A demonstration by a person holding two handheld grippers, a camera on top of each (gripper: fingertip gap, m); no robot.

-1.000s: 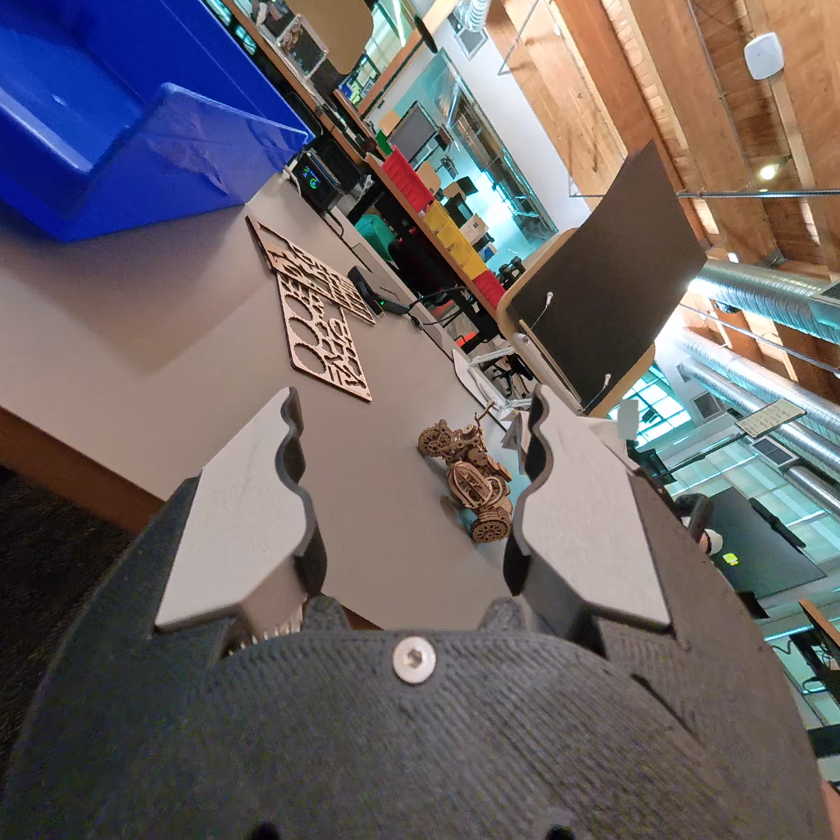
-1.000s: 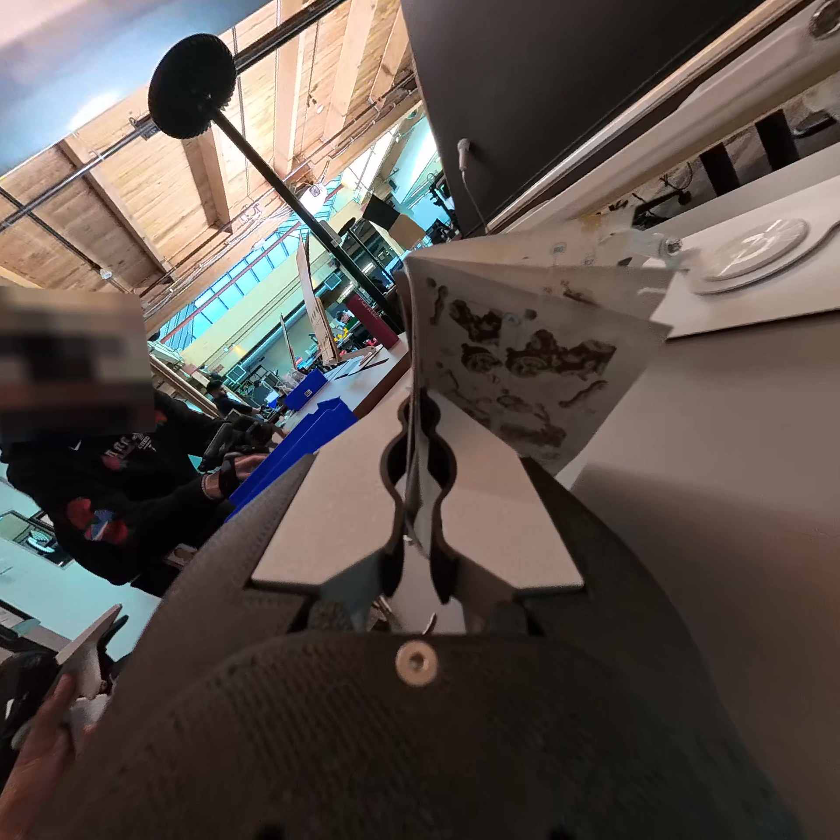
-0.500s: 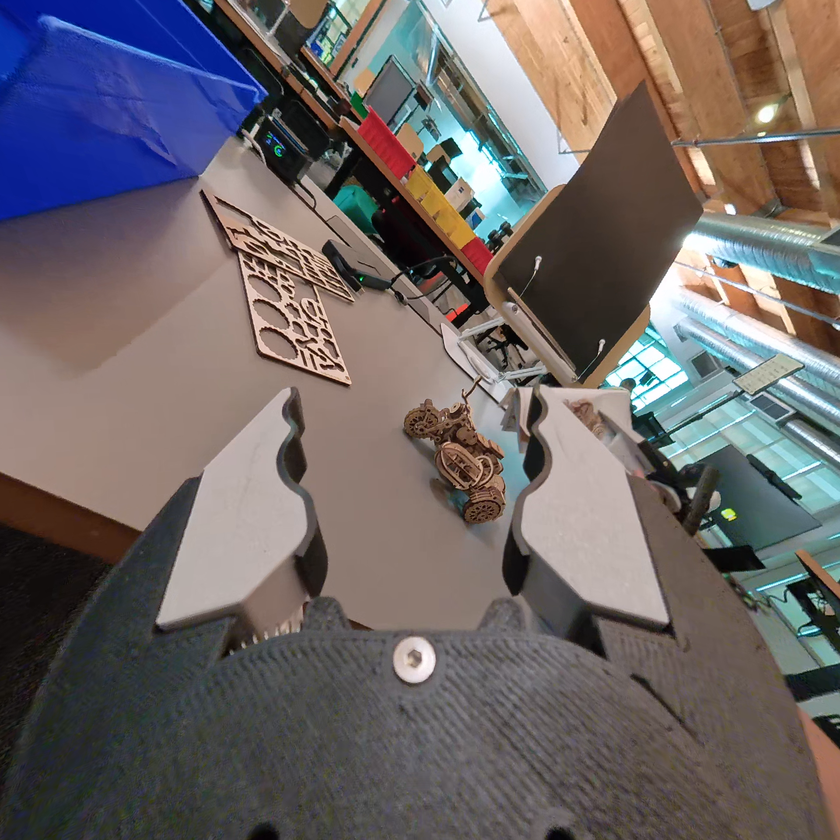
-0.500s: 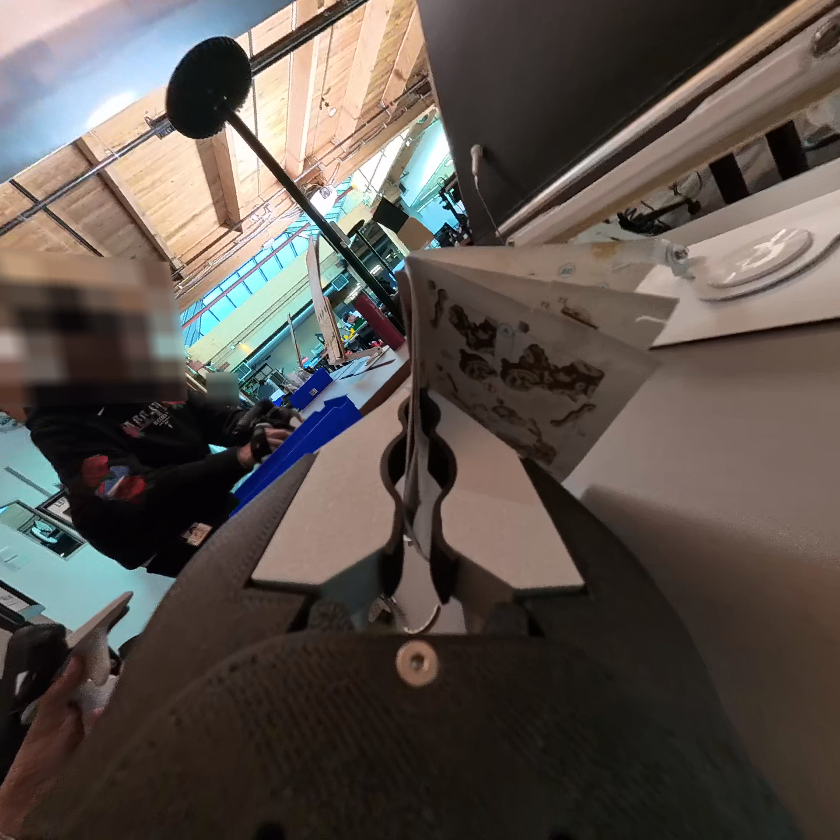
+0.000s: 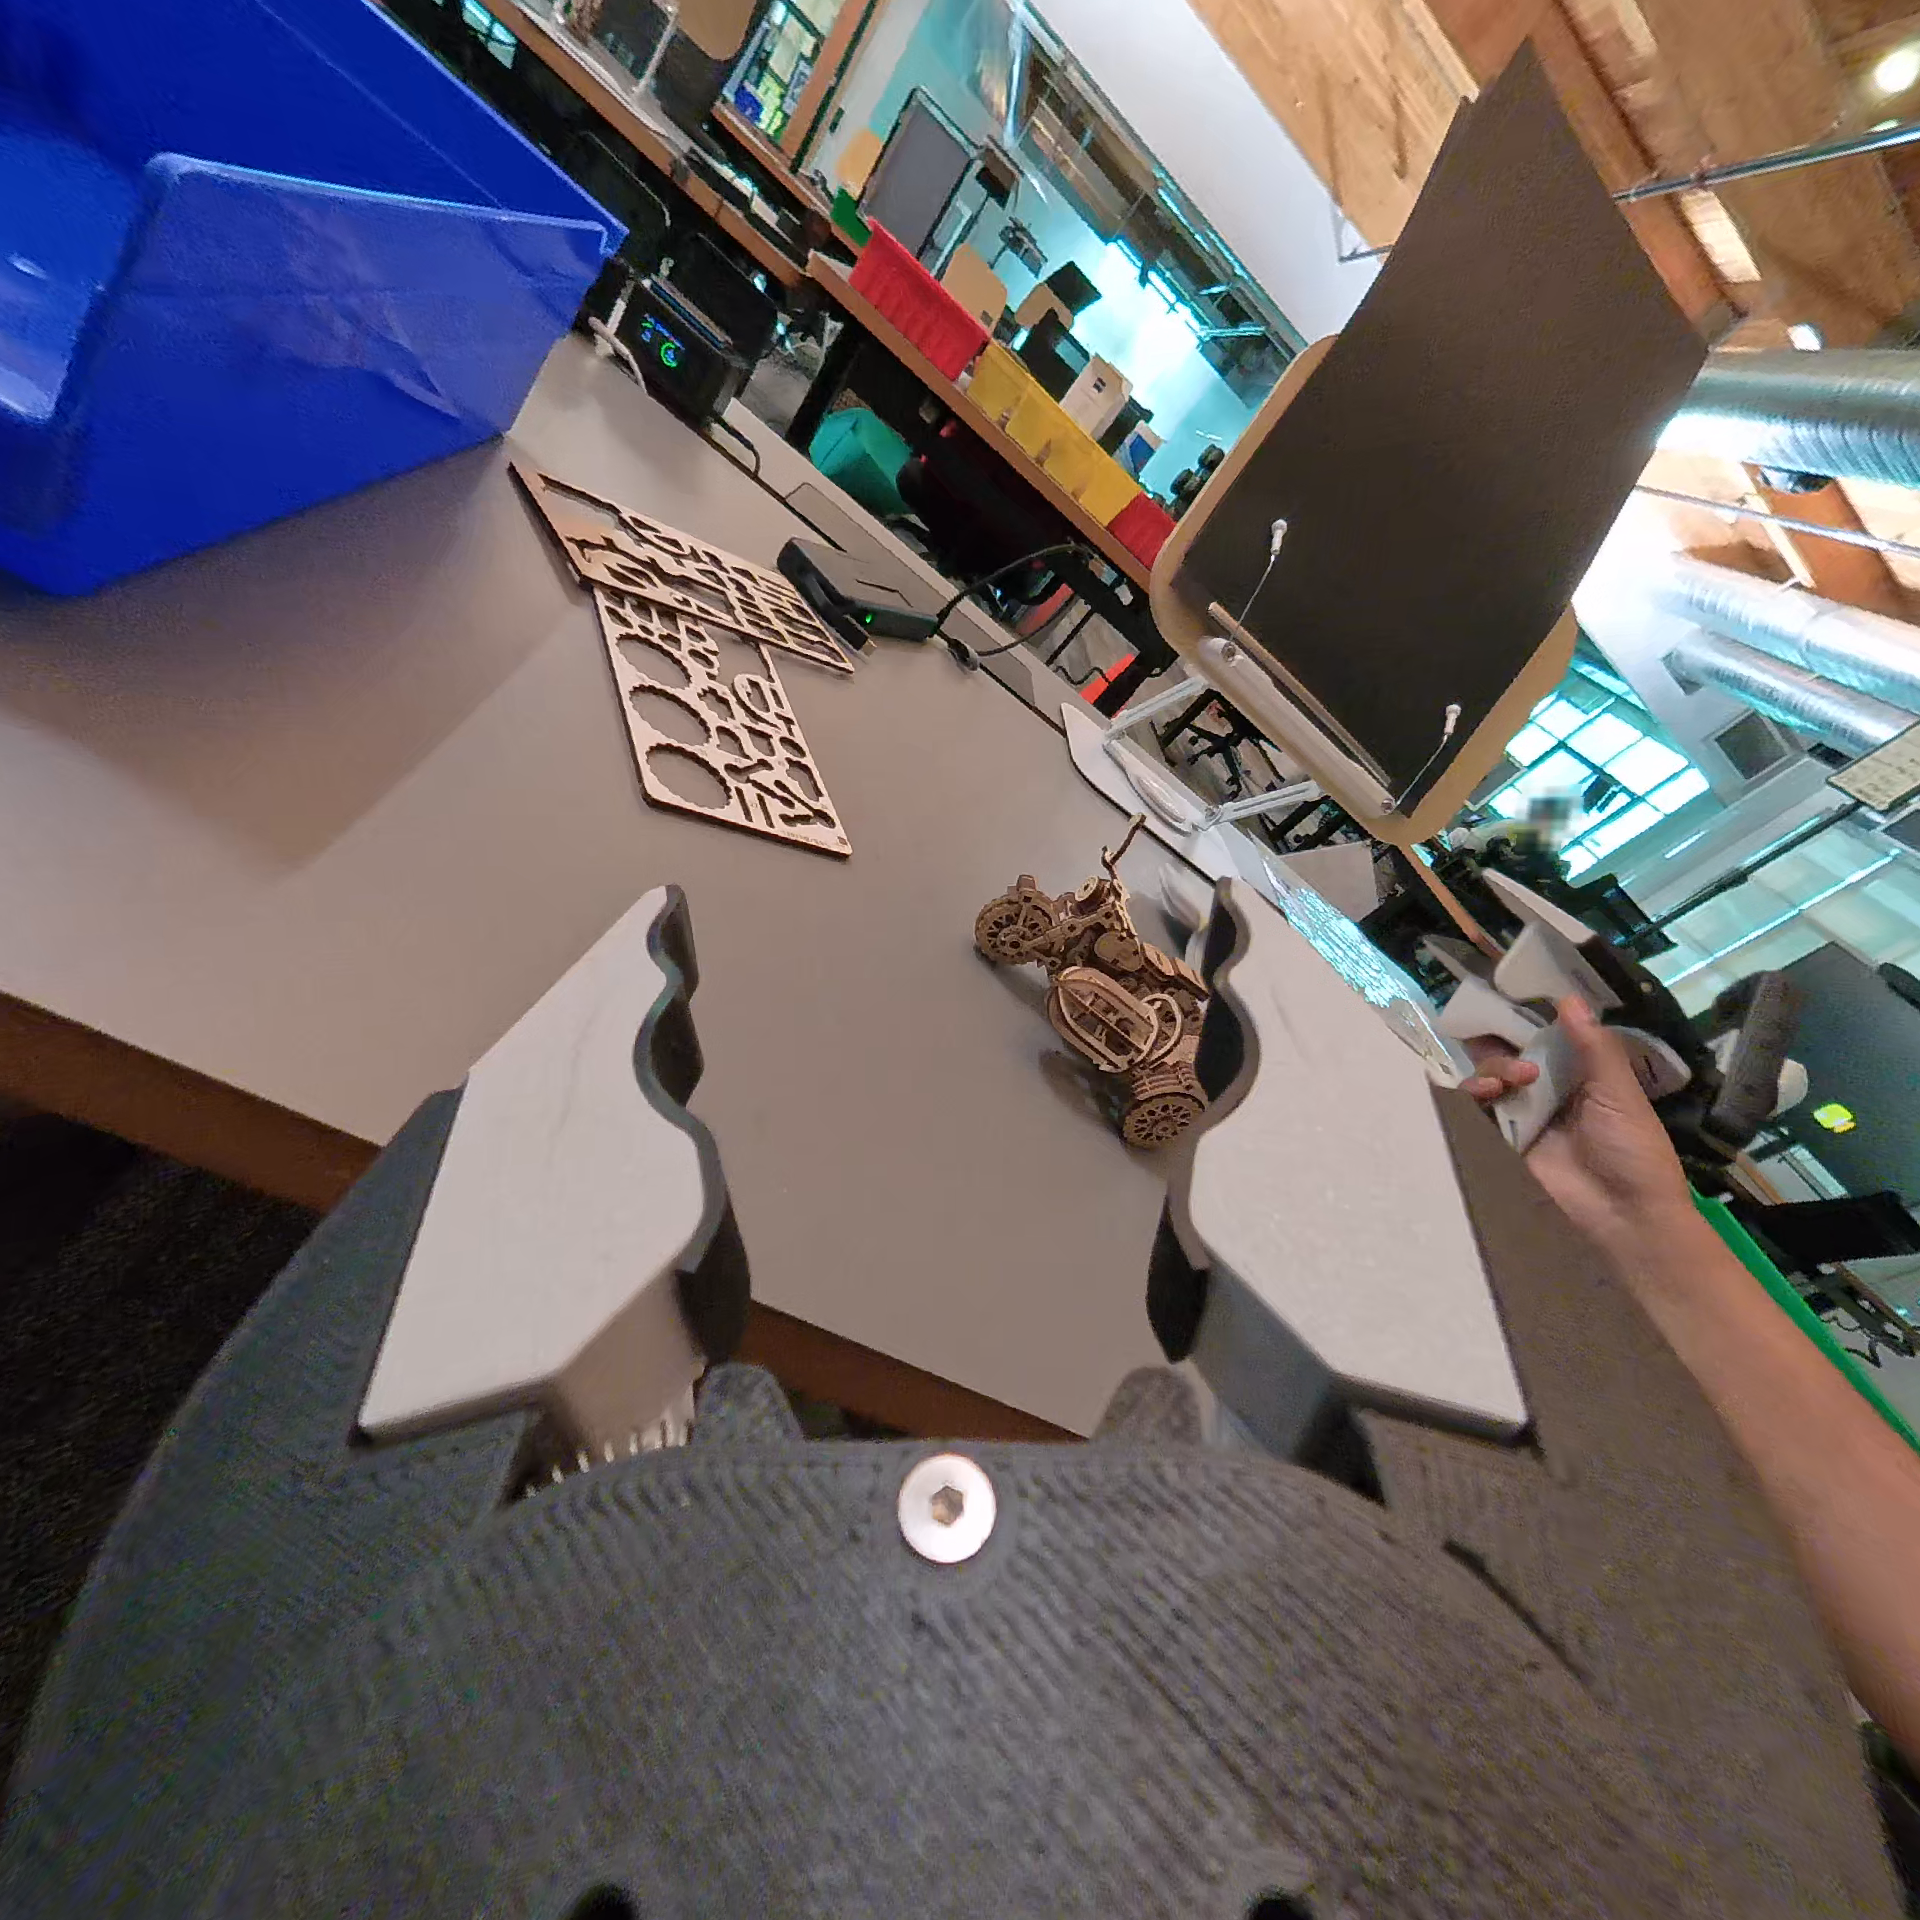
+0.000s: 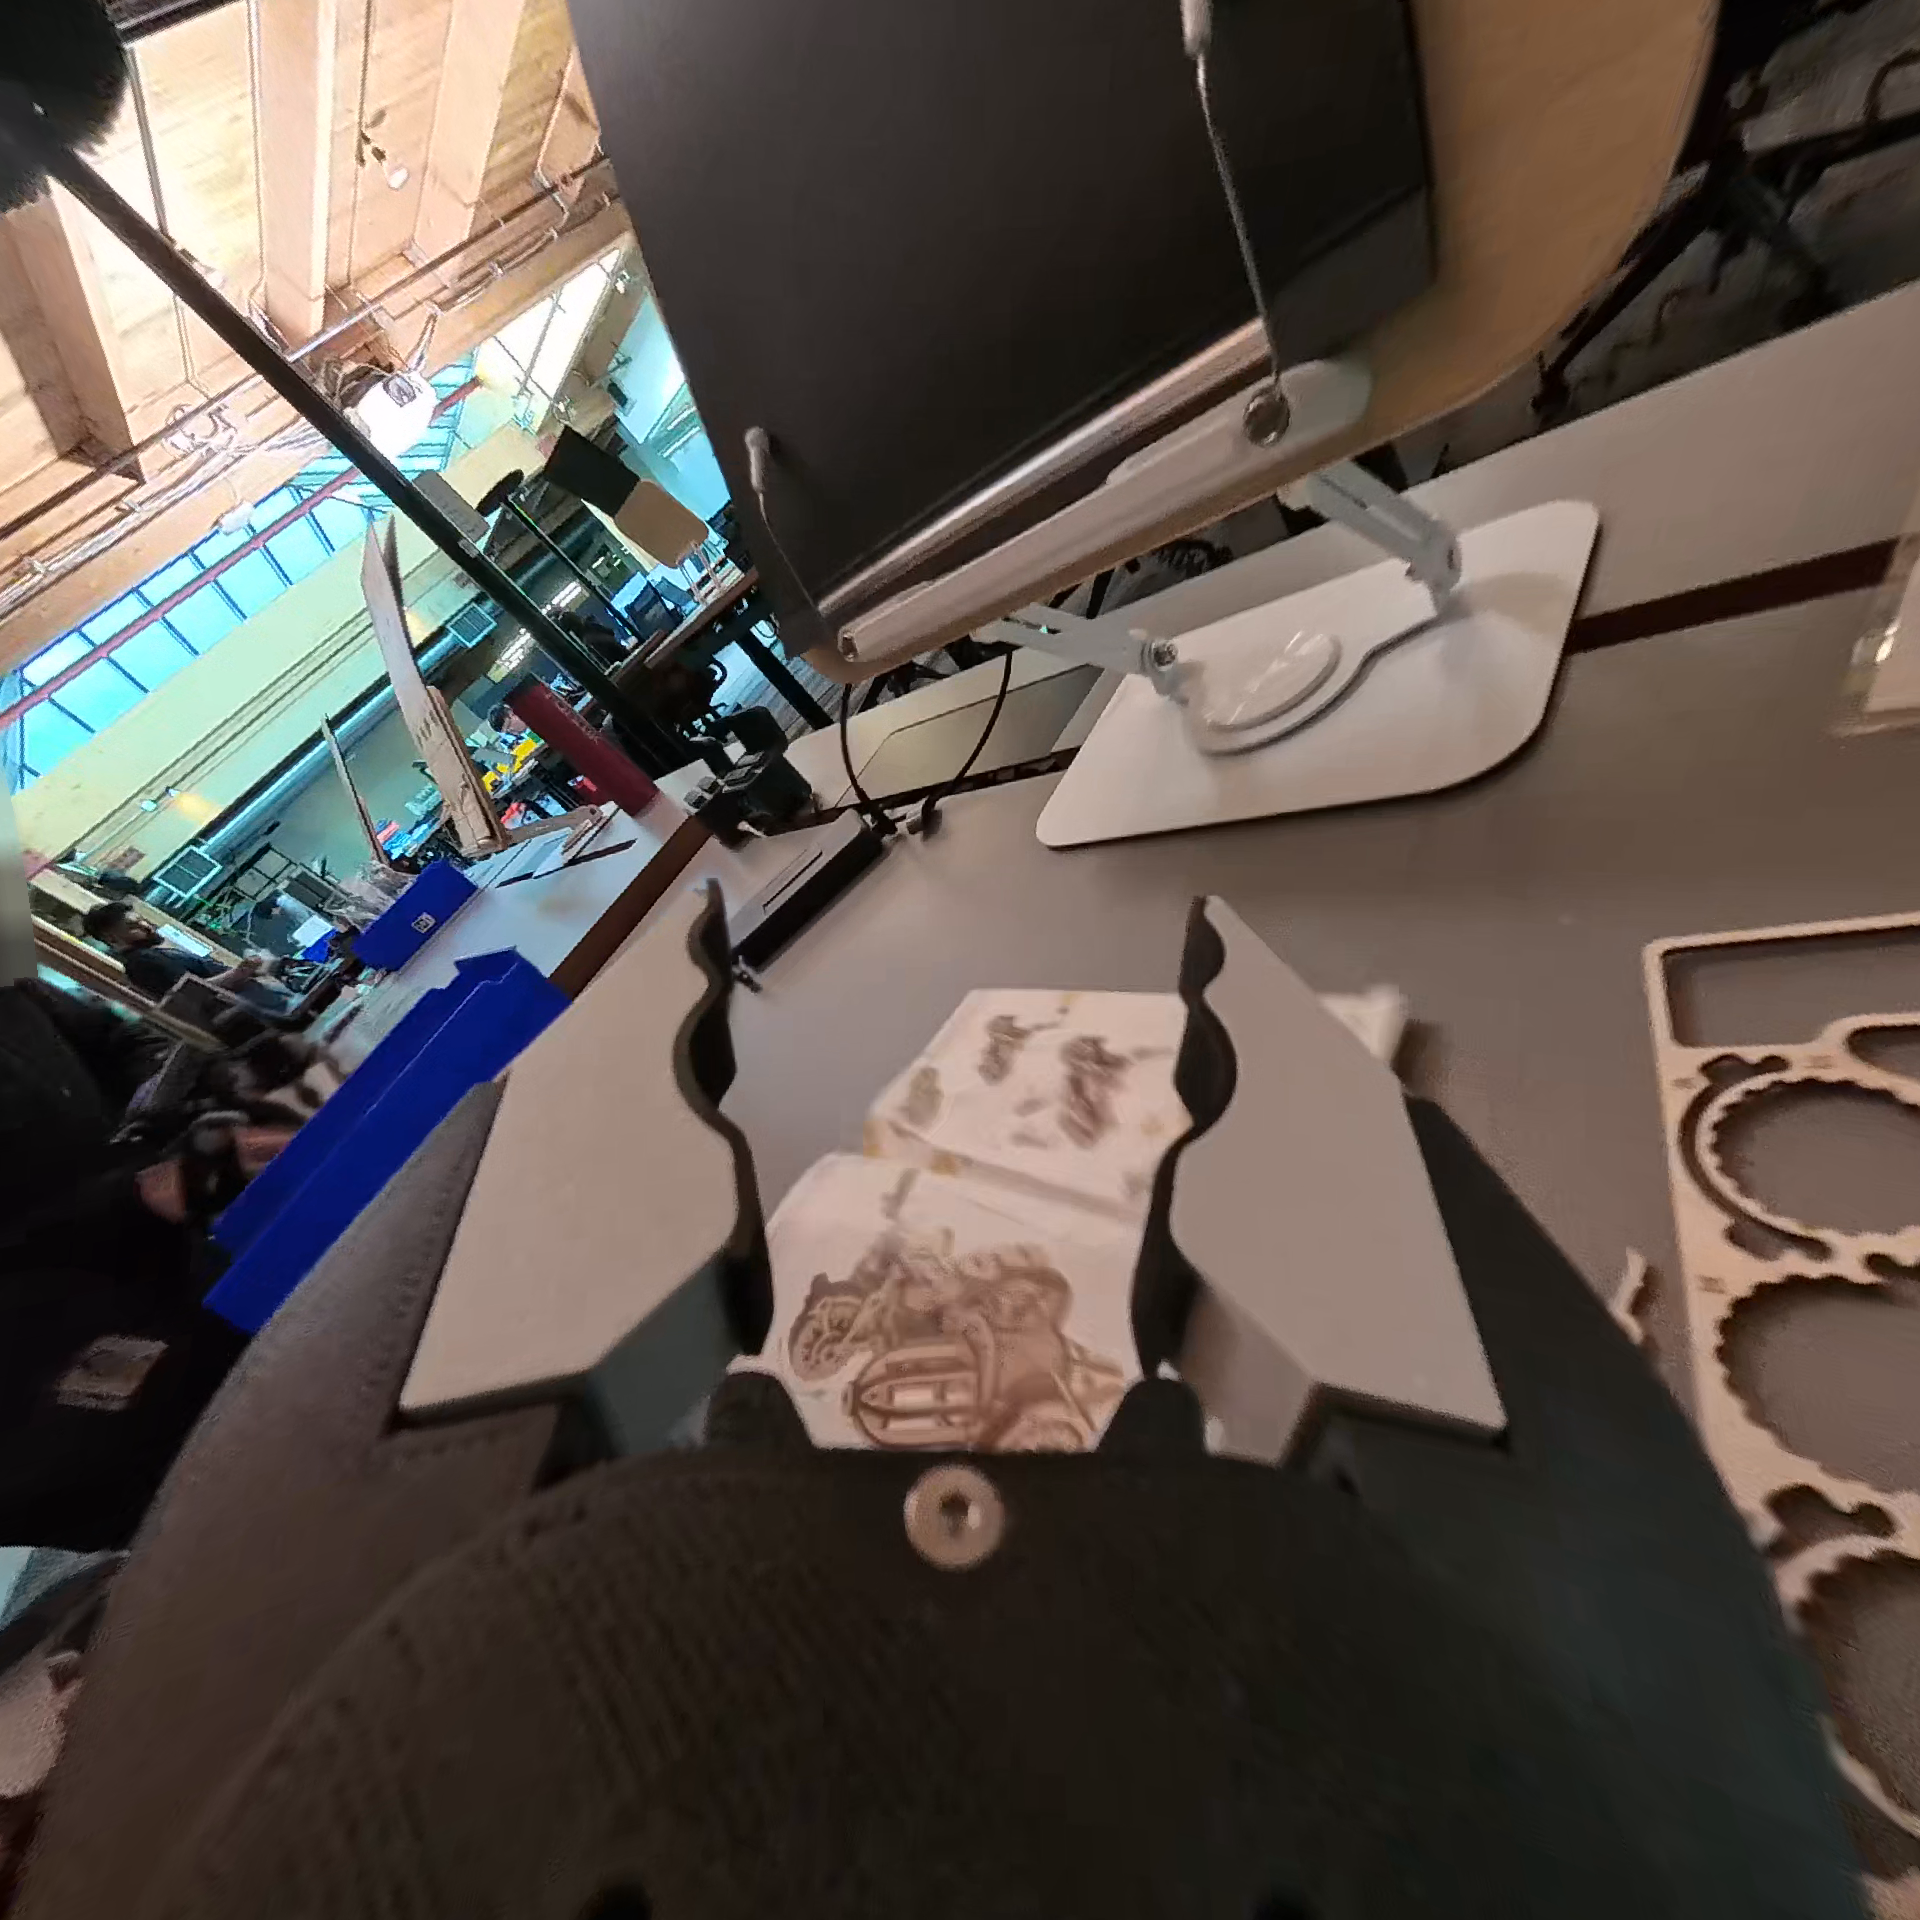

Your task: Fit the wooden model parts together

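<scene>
Left gripper [image 5: 951, 1049]: jaws wide apart, nothing between them, held off the near edge of the grey table [image 5: 312, 790]. Past its right finger, the wooden motorcycle model [image 5: 1101, 997] stands on the tabletop, assembled, wheels down. Farther back and left, two wooden part sheets [image 5: 717, 686] lie flat, overlapping at a corner, most cut-outs punched empty. Blue bin [image 5: 260, 312] sits beyond them at the far left. Far right, a bare hand [image 5: 1590, 1132] grips the other tool's handle.

Right gripper [image 6: 951, 1132]: jaws spread, holding nothing, hovering just above an open instruction booklet [image 6: 997, 1195] lying flat on the table; contact cannot be judged. A part sheet [image 6: 1808, 1247] lies just right of the booklet. Beyond, a white stand base [image 6: 1330, 707] carries a tilted dark panel [image 6: 987, 260].
</scene>
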